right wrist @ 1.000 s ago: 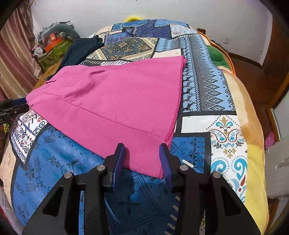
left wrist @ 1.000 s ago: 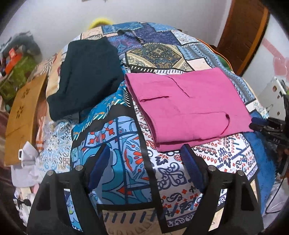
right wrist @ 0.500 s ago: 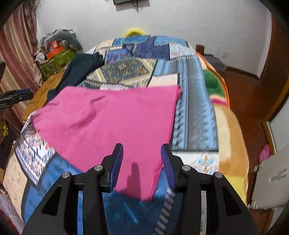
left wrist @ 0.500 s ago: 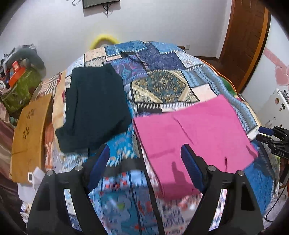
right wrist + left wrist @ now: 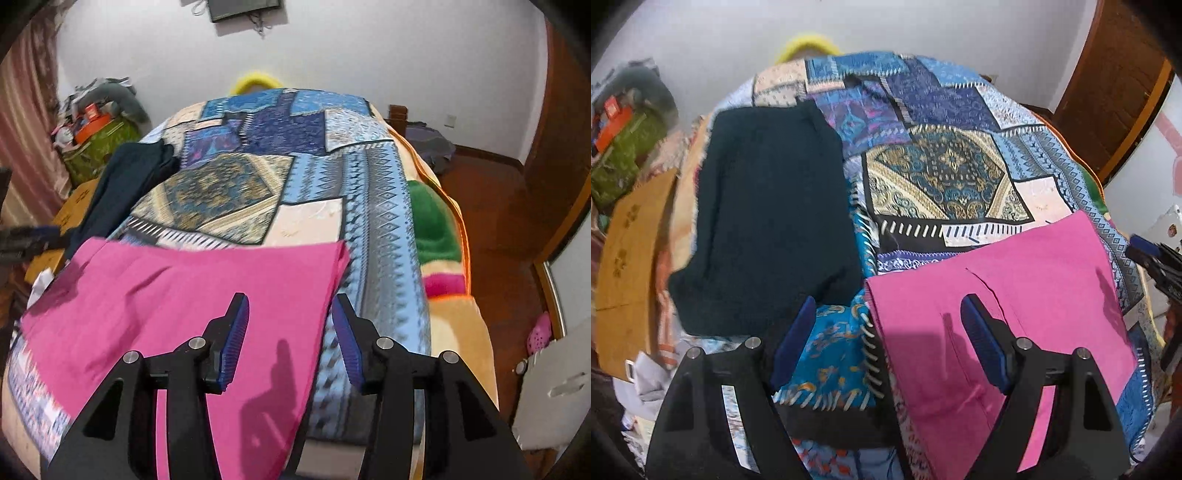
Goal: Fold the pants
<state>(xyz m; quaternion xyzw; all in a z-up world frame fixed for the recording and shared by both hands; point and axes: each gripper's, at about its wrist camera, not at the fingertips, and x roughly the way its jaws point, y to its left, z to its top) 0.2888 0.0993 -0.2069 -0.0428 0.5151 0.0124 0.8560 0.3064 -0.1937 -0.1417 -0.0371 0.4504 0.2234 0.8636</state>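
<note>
The pink pants [image 5: 1015, 306] lie folded flat on the patchwork bedspread [image 5: 942, 177], at the near right in the left wrist view. In the right wrist view the pink pants [image 5: 177, 306] fill the near left of the bed. My left gripper [image 5: 886, 339] is open and empty, held above the bed over the pants' left edge. My right gripper [image 5: 291, 336] is open and empty, held above the pants' right hem. The right gripper also shows at the right edge of the left wrist view [image 5: 1156, 258].
A dark folded garment [image 5: 764, 236] lies on the bed's left side, also in the right wrist view [image 5: 125, 188]. A cardboard box [image 5: 628, 266] and clutter [image 5: 96, 125] stand left of the bed. A wooden door [image 5: 1115, 74] and bare floor [image 5: 495, 206] are at the right.
Both grippers have lifted up and back from the pants, which stay flat on the bed. The left view has swung left toward the dark garment.
</note>
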